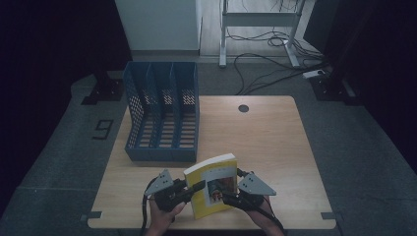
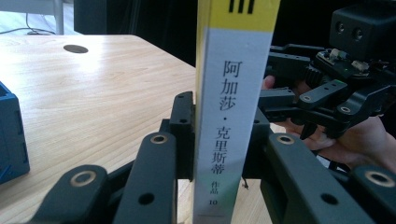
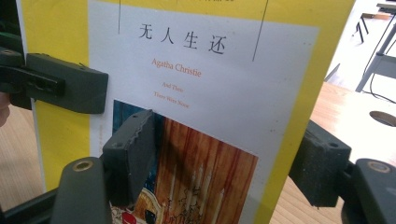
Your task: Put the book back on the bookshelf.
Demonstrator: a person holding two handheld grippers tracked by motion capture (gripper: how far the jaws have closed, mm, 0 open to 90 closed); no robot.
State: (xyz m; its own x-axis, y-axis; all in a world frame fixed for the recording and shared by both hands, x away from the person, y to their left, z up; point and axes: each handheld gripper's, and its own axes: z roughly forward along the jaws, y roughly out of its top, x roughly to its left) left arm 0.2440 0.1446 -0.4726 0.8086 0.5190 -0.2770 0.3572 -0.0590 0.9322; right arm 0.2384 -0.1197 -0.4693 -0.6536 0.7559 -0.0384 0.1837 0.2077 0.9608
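Pinching the book (image 2: 232, 93) by its spine, my left gripper (image 2: 219, 135) may lose it if the spread right gripper (image 3: 224, 158) nudges.

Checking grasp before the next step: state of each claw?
Left claw: shut on the book, clamping its spine.
Right claw: open, one pad in front of the cover, the other beyond the book's edge.

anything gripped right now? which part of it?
Yes: the left gripper is clamped on the spine of the yellow book, held upright. The right gripper stands open at the front cover, one pad beside the fore edge, not pressing.
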